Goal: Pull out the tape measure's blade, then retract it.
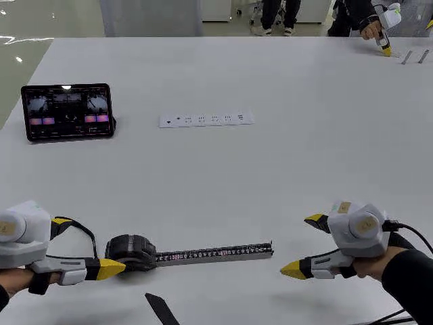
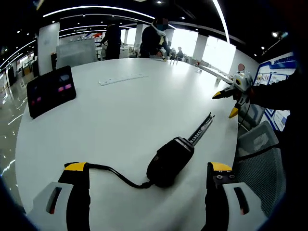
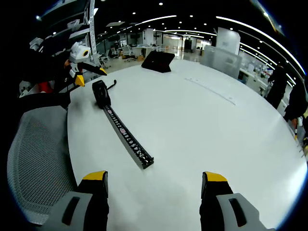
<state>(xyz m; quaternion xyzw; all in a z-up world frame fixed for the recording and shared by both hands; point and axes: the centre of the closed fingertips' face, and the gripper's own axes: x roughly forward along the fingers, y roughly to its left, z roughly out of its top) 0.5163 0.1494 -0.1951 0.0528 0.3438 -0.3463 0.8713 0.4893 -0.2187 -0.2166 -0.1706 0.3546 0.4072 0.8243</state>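
A black tape measure [image 1: 132, 252] lies on the white table [image 1: 223, 169] near the front edge, its blade [image 1: 215, 254] drawn out to the right and lying flat. The case [image 2: 169, 160] sits just ahead of my left gripper [image 1: 88, 245], which is open around its black strap [image 2: 115, 174]. My right gripper [image 1: 304, 245] is open and empty, a short way right of the blade's end hook [image 3: 146, 163]. In the right gripper view the blade [image 3: 126, 139] runs back to the case [image 3: 101, 92], with the left gripper [image 3: 85, 70] beyond it.
A dark tablet [image 1: 67, 111] stands at the left of the table. A white power strip [image 1: 206, 120] lies mid-table. A person's hand with another gripper [image 1: 383, 26] works at the far right corner beside small metal pieces [image 1: 414, 57]. A mesh chair [image 3: 33, 159] stands by the near edge.
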